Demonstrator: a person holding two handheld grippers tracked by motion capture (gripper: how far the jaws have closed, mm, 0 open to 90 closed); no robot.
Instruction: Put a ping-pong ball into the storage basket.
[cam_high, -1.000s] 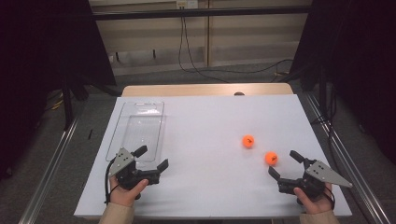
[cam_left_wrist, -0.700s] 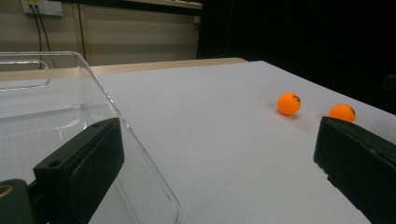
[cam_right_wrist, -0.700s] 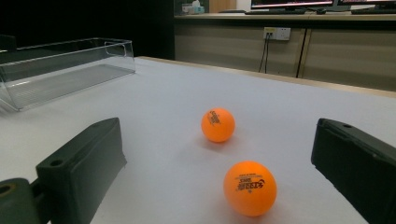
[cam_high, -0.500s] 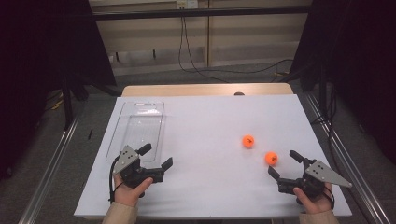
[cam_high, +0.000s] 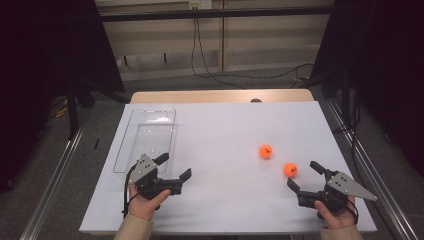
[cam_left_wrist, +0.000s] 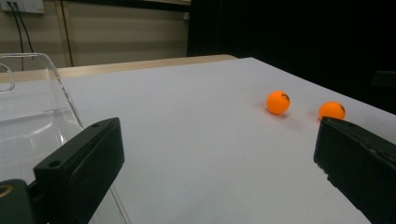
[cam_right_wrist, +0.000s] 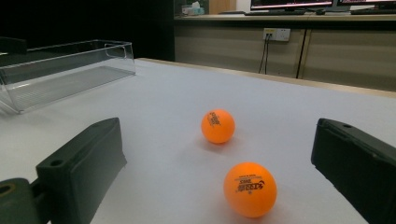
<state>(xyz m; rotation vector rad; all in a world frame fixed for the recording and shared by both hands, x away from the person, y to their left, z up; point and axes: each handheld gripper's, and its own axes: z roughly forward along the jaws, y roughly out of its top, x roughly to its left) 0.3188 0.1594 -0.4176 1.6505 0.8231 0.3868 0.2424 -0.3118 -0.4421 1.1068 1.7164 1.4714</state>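
meanwhile the left gripper (cam_high: 174, 167) has slid a little to the right along the near edge since a second ago and turned more toward the balls; its jaws were spread then and are spread now, holding nothing. the right gripper (cam_high: 305, 175) sits about where it was, near the right front corner, jaws wide apart and empty. neither ball has moved.

the near ball (cam_high: 290, 169) is a small orange sphere with dark print on its side, lying on the table (cam_high: 225, 130) just ahead of the right gripper's jaws and roughly on the line between them, not touching either. in the right gripper view it (cam_right_wrist: 250, 189) sits low in the middle, between the two black jaws. the far ball (cam_high: 266, 151) looks the same, a bit up and to the left of the first, near it but apart. from the left gripper view both balls (cam_left_wrist: 278, 102) (cam_left_wrist: 332, 110) lie far across the white top, the nearer one close beside the right jaw's tip in the picture.

a clear tray (cam_high: 165, 112) lies along the left side of the table, empty, its near end just beside the left gripper. wide bare white surface runs between the tray and the balls. the near ball is fairly close to the table's right edge; the front edge is right by both hands.
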